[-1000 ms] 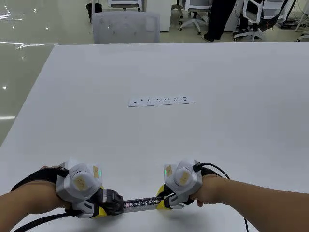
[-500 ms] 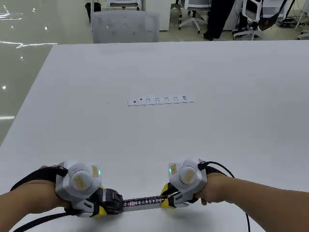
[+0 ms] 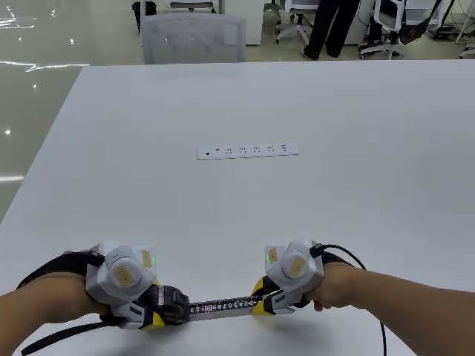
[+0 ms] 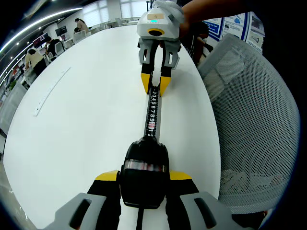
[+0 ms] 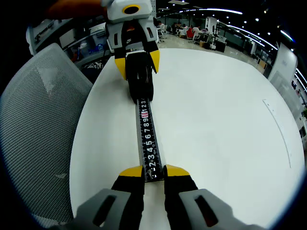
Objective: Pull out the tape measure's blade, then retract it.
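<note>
One black tape measure (image 4: 144, 168) at the desk's (image 3: 312, 104) near edge, clamped between the left gripper (image 4: 144, 176) jaws. One blade (image 5: 146, 132) drawn out, printed 1 to 9 then a red mark, tip pinched by the right gripper (image 5: 153, 171). One white power strip (image 3: 247, 151) mid-desk.

One tape measure (image 3: 172, 306) with one blade (image 3: 223, 305)

Two grippers, the left gripper (image 4: 144, 177) and the right gripper (image 5: 153, 171), one in each of two hands, the left hand (image 3: 68, 295) and the right hand (image 3: 332, 286)

One white table (image 3: 334, 111), with one power strip (image 3: 247, 151) near its middle

Two chairs at the table: one grey chair (image 3: 193, 38) at the far edge and one mesh chair (image 4: 254, 120) at the near edge

Far right, past the table: at least two wheeled office chairs (image 3: 391, 22) and one standing person (image 3: 324, 30)
</note>
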A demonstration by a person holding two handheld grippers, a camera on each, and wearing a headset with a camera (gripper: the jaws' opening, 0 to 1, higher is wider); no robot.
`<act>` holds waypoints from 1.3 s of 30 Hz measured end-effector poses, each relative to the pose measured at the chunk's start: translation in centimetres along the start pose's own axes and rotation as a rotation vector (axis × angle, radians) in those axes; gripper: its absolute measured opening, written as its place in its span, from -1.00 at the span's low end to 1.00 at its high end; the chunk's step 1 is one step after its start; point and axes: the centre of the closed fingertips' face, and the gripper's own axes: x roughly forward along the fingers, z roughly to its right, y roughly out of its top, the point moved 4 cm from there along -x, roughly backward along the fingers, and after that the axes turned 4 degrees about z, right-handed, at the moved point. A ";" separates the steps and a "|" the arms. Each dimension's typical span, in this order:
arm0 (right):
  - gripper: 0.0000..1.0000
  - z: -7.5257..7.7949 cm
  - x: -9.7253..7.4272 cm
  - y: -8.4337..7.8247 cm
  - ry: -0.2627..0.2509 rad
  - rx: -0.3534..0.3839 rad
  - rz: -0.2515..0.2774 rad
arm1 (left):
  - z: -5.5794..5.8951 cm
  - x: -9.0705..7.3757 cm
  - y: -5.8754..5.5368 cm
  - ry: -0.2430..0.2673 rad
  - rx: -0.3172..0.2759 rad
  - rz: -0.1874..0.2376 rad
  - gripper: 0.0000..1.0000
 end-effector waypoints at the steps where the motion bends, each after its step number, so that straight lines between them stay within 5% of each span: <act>1: -0.74 0.0 -0.1 -0.1 -0.001 0.000 0.001 | 0.0 0.0 0.0 0.000 0.000 0.000 -0.35; 39: -0.74 0.3 -2.2 -2.4 -0.018 0.026 -0.001 | -0.1 0.1 0.1 0.003 -0.004 -0.005 -0.35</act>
